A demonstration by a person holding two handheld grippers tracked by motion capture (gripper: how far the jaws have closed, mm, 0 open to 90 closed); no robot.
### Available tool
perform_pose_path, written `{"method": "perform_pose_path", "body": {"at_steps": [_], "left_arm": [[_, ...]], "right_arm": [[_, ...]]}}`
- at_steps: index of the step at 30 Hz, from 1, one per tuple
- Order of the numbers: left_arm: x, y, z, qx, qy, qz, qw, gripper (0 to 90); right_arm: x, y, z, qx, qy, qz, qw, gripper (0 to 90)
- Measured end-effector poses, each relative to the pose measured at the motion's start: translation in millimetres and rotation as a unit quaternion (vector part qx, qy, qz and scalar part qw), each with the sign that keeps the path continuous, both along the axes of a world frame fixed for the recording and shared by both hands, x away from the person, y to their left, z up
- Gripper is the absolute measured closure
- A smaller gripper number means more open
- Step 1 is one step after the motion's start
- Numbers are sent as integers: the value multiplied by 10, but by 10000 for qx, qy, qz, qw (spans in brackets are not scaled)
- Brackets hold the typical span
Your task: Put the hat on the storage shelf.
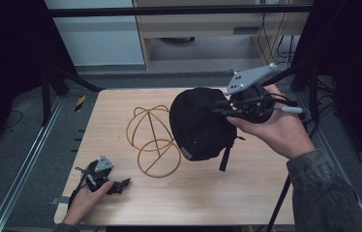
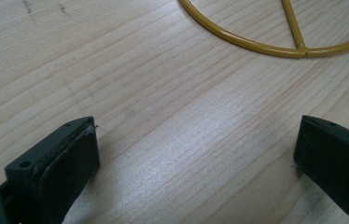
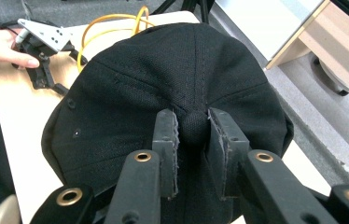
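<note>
A black cap [image 1: 198,126] hangs above the right half of the wooden table [image 1: 208,193], its strap dangling below. My right gripper [image 1: 223,109] holds it from the right, shut on the button at the cap's crown [image 3: 163,70]; in the right gripper view the pads pinch that button [image 3: 193,126]. A yellow wire hat stand [image 1: 152,140] stands on the table just left of the cap. My left gripper [image 1: 120,185] rests near the table's front left corner. Its jaws stand wide apart over bare wood [image 2: 196,154], with the stand's base ring [image 2: 256,44] ahead of them.
Black frame posts rise on both sides of the table. A light wooden cabinet [image 1: 208,29] stands on the floor behind it, with cables [image 1: 285,43] at the far right. The left hand and its gripper [image 3: 46,70] lie beyond the cap in the right gripper view.
</note>
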State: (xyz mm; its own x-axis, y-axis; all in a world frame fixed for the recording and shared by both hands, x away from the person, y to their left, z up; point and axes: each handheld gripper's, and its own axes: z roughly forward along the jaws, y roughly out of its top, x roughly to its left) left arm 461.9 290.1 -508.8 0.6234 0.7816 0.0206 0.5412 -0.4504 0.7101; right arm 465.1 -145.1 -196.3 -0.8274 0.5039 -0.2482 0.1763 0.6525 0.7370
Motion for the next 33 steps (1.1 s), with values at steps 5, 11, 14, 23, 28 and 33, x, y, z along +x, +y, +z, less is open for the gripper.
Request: {"method": "perform_pose_path", "body": {"at_steps": [5,11,14,23,28,33], "left_arm": [[-1,0,1,7,2,5,10000,0],[0,-1,-1,-11,-3,11,10000,0],[0,-1,-1,-15,0,10,10000,0],[1,0,0,-2,-3,3,10000,0],[1,2,3,3,14,-8,10000,0],[1,2,3,3,14,-9,10000,0]], "right_arm": [[14,102,53,-2,-33,70,10000,738],[39,277,116,-66,-75,205,9997,738],[56,382,135,-96,-85,268,9996,738],[133,616,159,-209,-63,395,9990,738],[177,762,227,-398,-42,451,9982,738],[209,895,261,-557,-38,473,9973,738]]}}
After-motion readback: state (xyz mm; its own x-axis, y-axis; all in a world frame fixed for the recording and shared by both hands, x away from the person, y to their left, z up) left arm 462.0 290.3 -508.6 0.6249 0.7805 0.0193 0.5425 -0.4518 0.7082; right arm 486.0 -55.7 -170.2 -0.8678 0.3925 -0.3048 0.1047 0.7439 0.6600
